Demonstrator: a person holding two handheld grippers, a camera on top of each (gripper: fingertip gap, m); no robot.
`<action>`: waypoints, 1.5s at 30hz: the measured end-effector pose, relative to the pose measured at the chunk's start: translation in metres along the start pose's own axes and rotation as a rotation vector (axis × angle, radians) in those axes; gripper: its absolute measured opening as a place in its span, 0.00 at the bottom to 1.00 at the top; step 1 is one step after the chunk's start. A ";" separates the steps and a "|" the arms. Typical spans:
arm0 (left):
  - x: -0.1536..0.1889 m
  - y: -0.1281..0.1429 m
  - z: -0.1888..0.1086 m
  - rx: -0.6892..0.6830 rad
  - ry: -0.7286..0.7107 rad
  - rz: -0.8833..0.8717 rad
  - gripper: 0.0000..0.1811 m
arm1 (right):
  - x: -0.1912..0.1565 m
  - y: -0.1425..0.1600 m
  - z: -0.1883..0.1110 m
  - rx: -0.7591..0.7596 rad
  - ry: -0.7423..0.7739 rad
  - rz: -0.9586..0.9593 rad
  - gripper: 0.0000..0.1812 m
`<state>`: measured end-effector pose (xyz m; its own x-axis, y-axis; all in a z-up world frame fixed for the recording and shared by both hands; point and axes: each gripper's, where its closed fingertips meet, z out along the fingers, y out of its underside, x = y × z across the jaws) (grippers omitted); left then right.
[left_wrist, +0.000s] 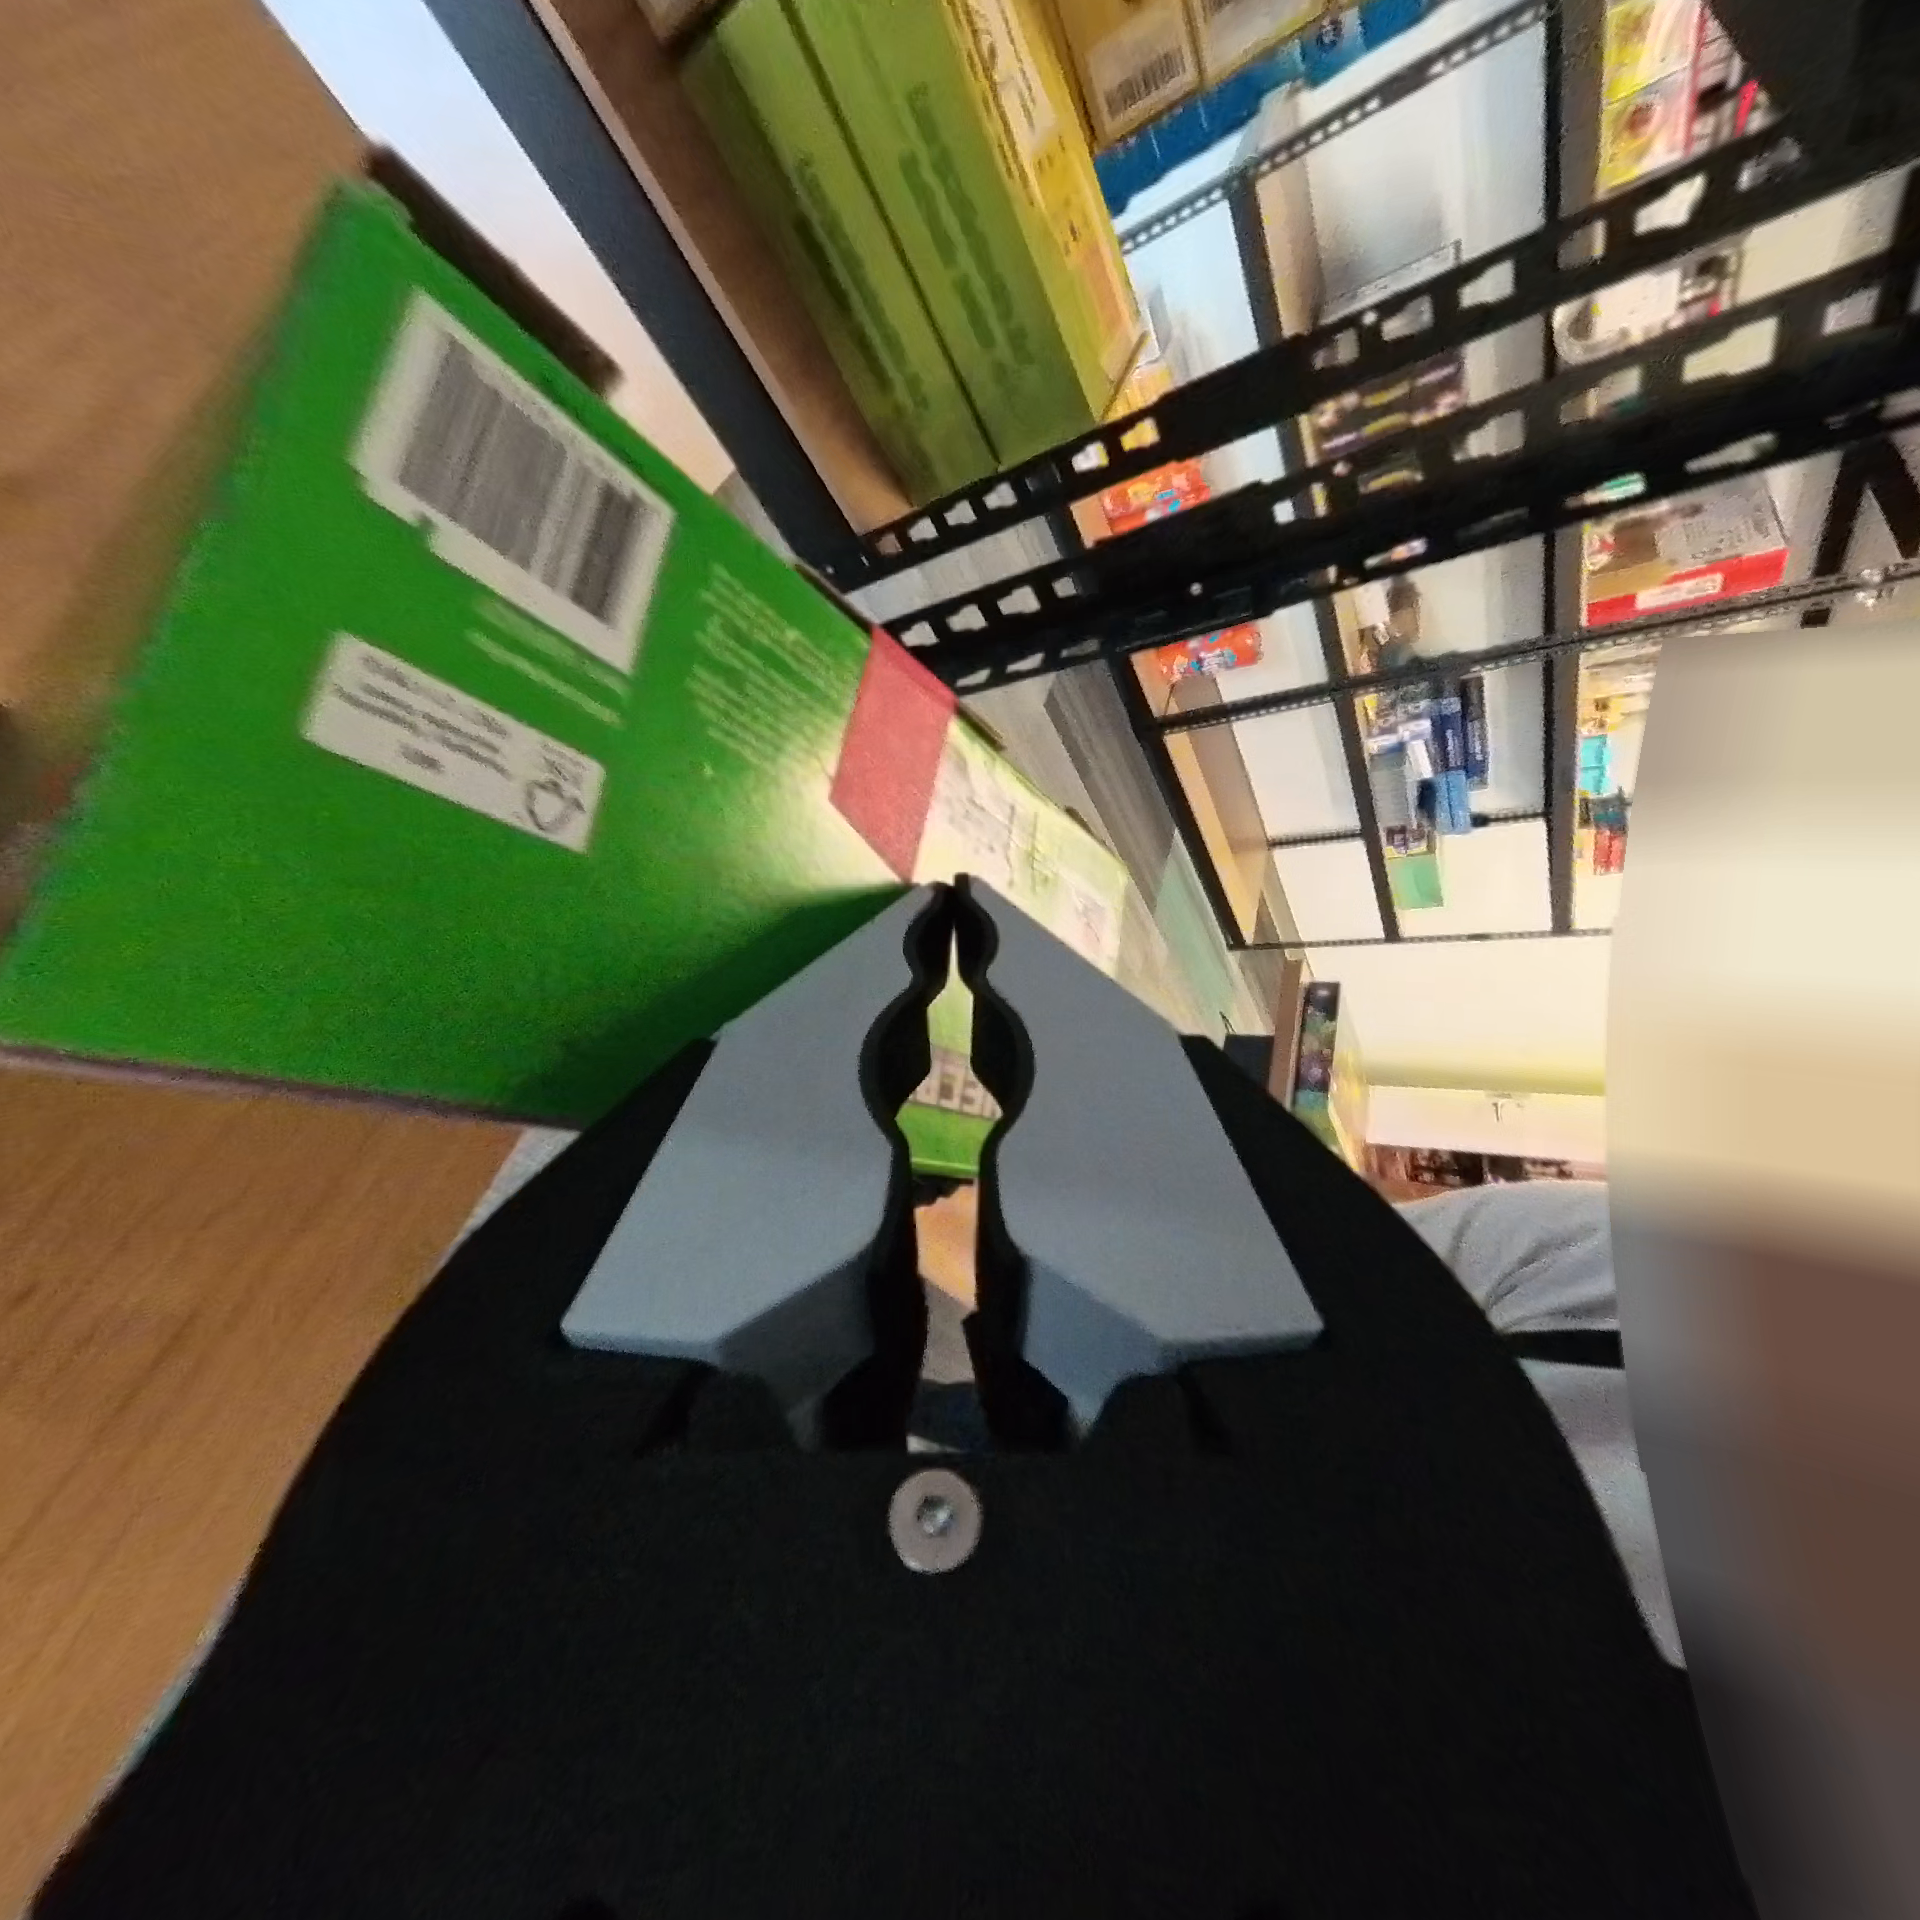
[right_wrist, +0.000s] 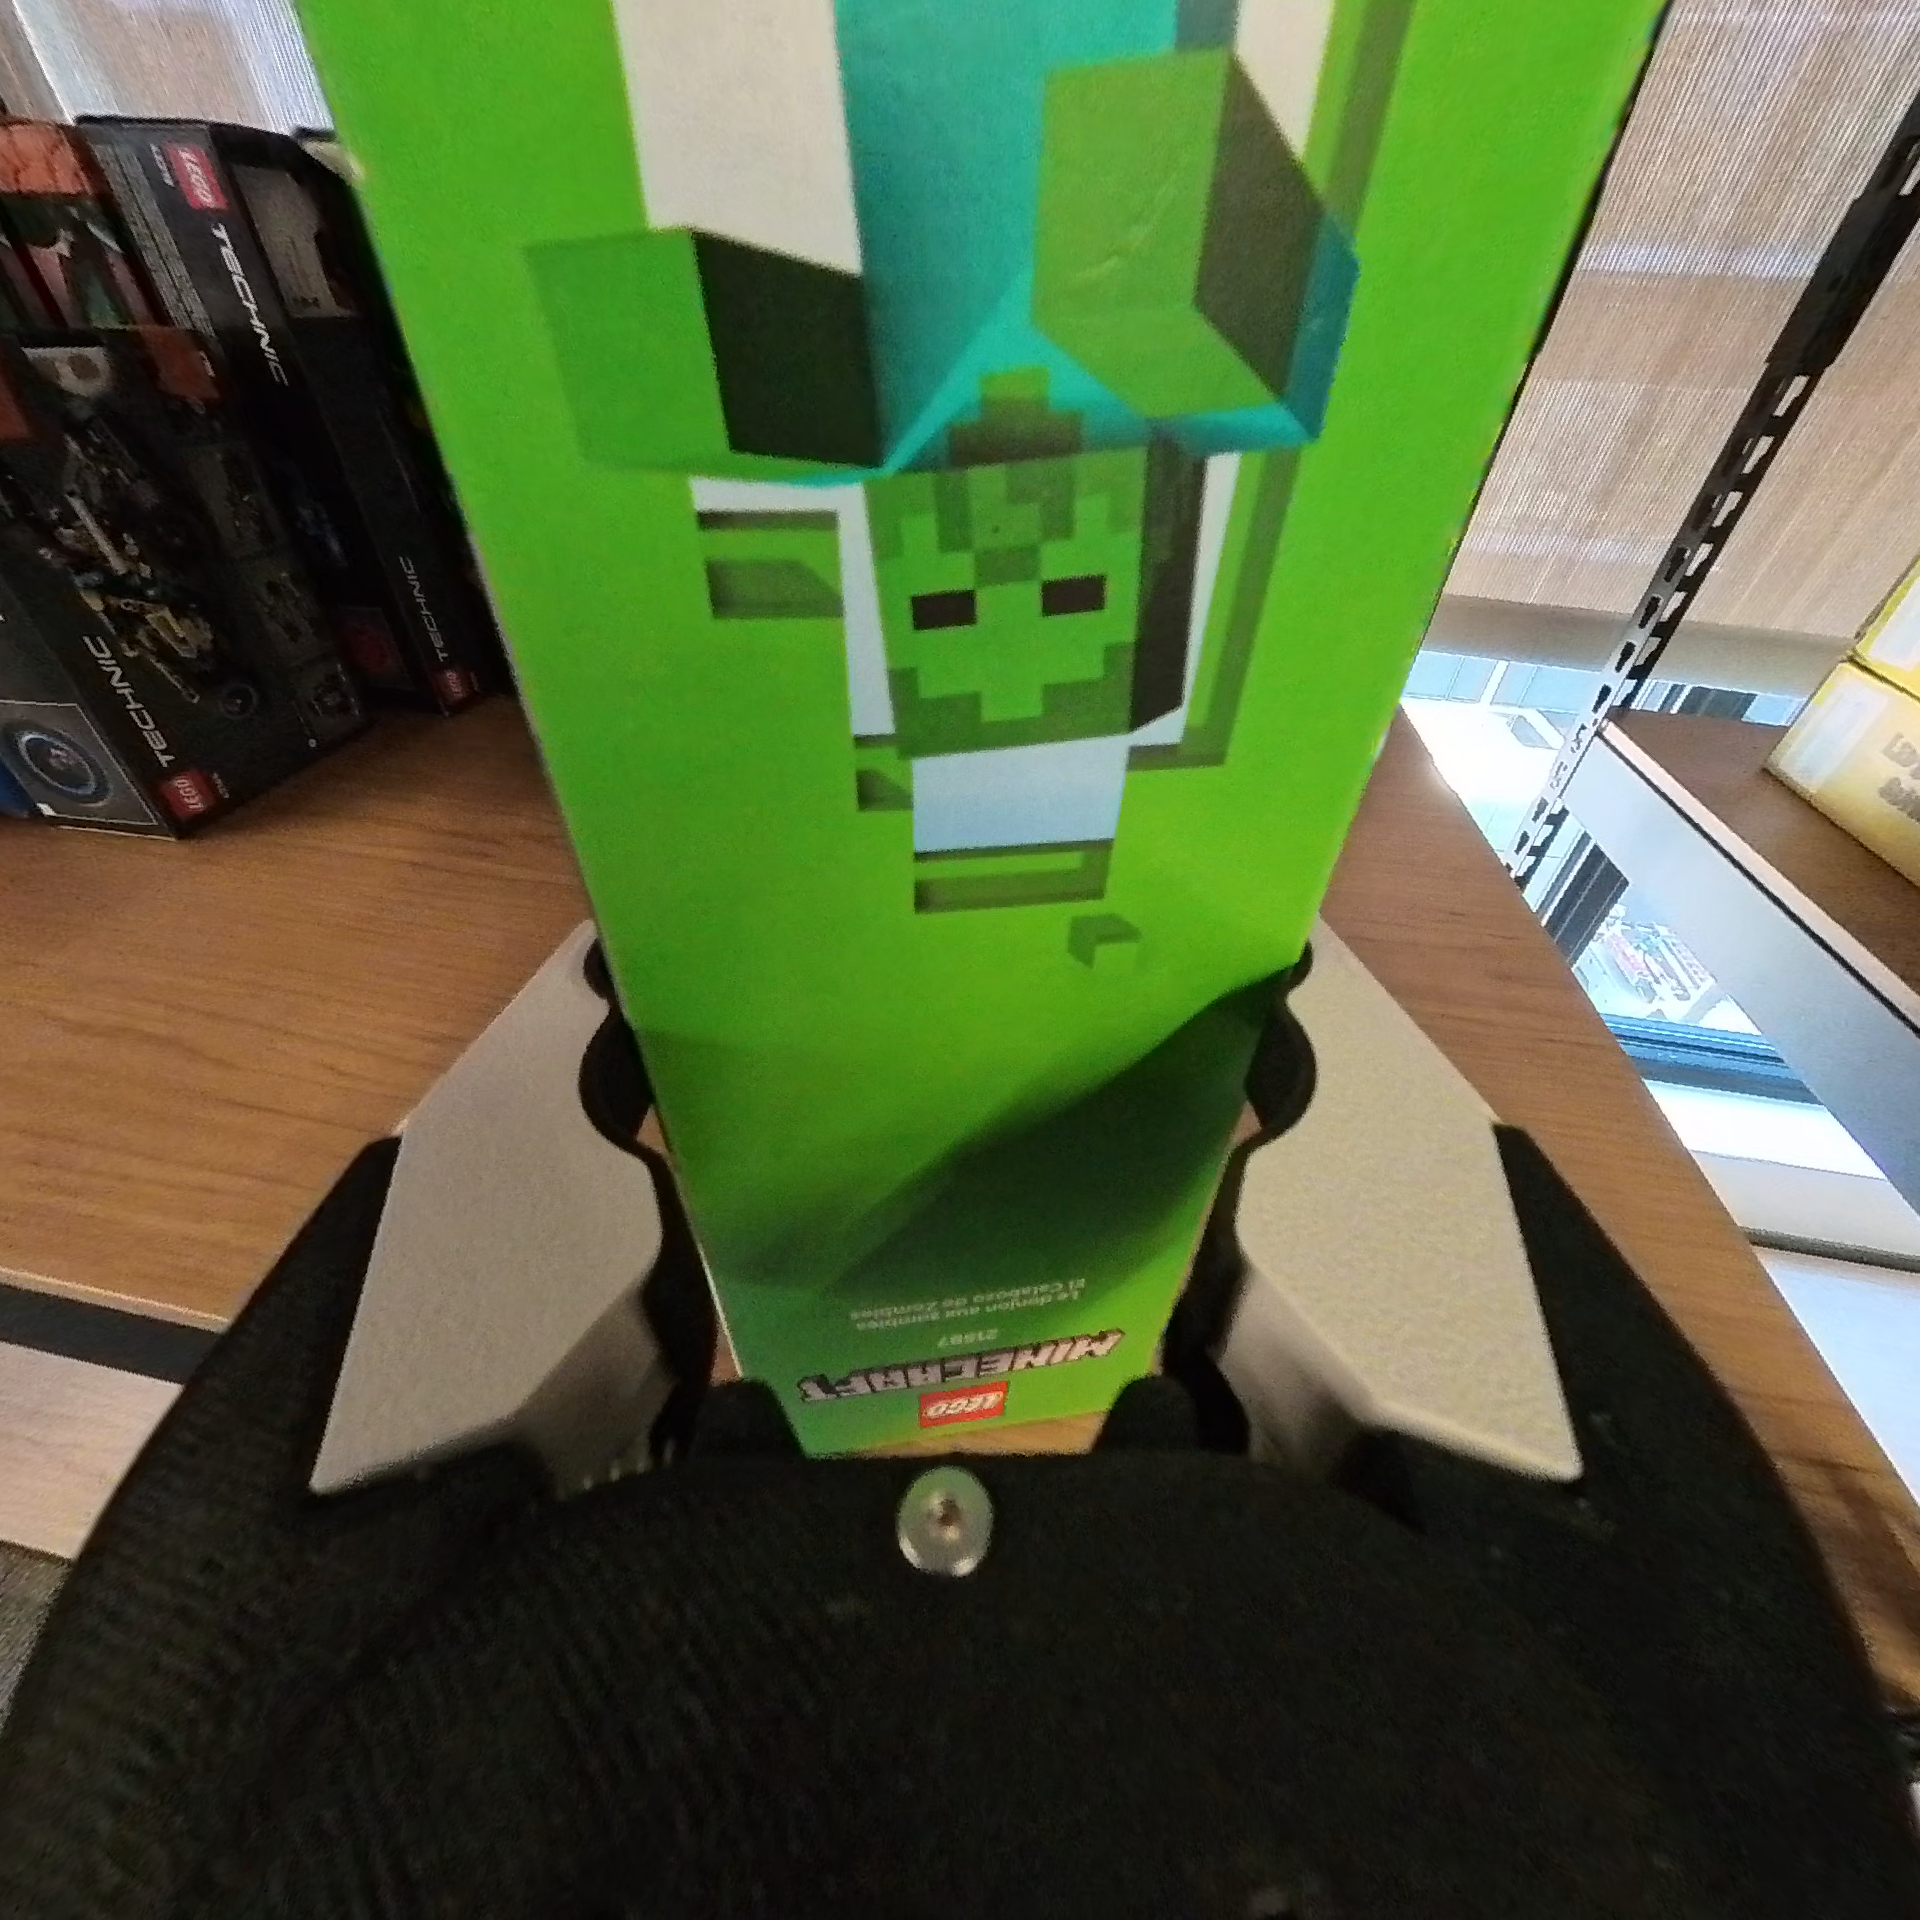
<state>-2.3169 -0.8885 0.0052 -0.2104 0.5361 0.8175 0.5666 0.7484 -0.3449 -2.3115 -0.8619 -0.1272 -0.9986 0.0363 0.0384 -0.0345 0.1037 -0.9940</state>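
Note:
A tall bright green toy box (right_wrist: 987, 727) with a blocky pixel figure printed on it stands upright between the fingers of my right gripper (right_wrist: 956, 987). The jaws are shut on its two narrow sides just above the wooden shelf (right_wrist: 208, 987). In the left wrist view the same green box (left_wrist: 312, 831) fills the left side, showing a barcode face and a red patch. My left gripper (left_wrist: 954, 896) is shut and empty. Its tips lie right by the box's near edge; I cannot tell whether they touch it.
Several black toy boxes (right_wrist: 177, 582) stand at the back left of the shelf. A black perforated rack post (right_wrist: 1704, 540) and yellow boxes (right_wrist: 1860, 748) are on the right. In the left wrist view, green-yellow boxes (left_wrist: 914, 239) and black rack frames (left_wrist: 1351, 436) lie beyond. The tips of one gripper are about 15 centimetres away from the tips of the other.

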 end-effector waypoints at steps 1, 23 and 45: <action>0.003 0.004 0.000 0.005 0.010 0.005 0.00 | 0.001 0.000 0.000 0.003 0.001 0.004 0.65; -0.044 0.124 -0.051 0.225 0.007 -0.193 0.00 | 0.176 0.002 0.059 -0.048 0.439 0.051 0.65; -0.073 0.164 0.045 0.233 0.024 -0.119 0.00 | 0.201 0.026 0.227 -0.258 0.024 0.079 0.56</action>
<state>-2.2447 -0.7871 -0.1315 -0.2438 0.4313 0.8687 0.3394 0.8770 -0.3401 -2.5224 -1.0771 -0.1687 -0.9964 0.0779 -0.0325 0.0578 0.3498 -0.9351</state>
